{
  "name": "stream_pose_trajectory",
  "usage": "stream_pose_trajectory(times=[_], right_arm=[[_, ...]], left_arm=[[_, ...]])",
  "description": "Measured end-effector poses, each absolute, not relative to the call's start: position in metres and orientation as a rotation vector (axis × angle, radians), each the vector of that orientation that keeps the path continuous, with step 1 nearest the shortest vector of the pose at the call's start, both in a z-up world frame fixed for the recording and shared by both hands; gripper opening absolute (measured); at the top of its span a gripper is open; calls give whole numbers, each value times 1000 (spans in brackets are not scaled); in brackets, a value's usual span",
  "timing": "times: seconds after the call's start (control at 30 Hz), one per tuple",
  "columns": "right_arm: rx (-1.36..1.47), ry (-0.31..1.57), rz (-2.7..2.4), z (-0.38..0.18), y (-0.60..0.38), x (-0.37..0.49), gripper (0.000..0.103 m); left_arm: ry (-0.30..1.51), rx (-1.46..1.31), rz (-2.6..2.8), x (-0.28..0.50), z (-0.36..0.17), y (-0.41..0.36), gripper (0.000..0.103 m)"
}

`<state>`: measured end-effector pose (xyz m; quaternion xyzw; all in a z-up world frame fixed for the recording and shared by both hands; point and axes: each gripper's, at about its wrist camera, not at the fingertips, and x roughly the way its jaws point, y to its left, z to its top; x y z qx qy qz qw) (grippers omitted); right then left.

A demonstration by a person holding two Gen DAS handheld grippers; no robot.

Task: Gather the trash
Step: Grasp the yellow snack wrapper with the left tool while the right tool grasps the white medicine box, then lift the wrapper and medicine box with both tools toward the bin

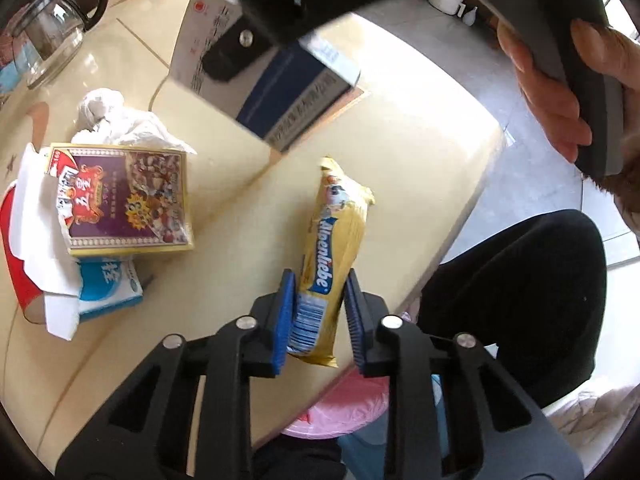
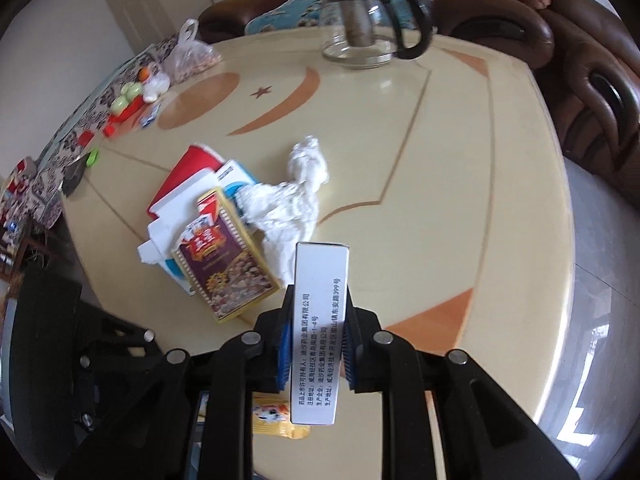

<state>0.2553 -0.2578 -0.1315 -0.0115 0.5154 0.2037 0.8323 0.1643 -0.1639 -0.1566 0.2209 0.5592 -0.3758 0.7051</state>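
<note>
Left wrist view: the left gripper is clenched on a yellow candy wrapper, low in the middle of the frame, held over the table near its edge. At the bottom of the frame, under the table edge, a pink-lined bin shows partly; what is inside it I cannot tell. In the upper middle the right gripper carries a white box above the table. At the left lie more trash: a purple box, a crumpled tissue and a red-and-white carton. A glass pot in the upper left looks empty of liquid. Right wrist view: the right gripper is grasping the white box, upright in the lower middle of the frame. The tissue, purple box and carton lie together at the middle left. A plastic bag in the upper left holds something pale. I judge both hands are in the carrying step; next each piece should go over the bin and be released, then the pile remains.
</note>
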Motion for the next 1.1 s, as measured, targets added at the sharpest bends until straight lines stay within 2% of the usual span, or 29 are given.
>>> stream_pose_trajectory(times=[0.07, 0.33, 0.73, 1.1], right_arm=[[-18, 1081, 412, -129, -264, 254, 20], [-50, 1046, 351, -115, -272, 240, 20], [-127, 1009, 321, -77, -254, 209, 20], [-195, 945, 334, -26, -213, 142, 20]], left_arm=[[1267, 457, -821, 161, -153, -170, 18], [1299, 322, -719, 181, -138, -146, 17], [1160, 298, -577, 177, -83, -93, 17], [1030, 303, -472, 122, -39, -58, 17]])
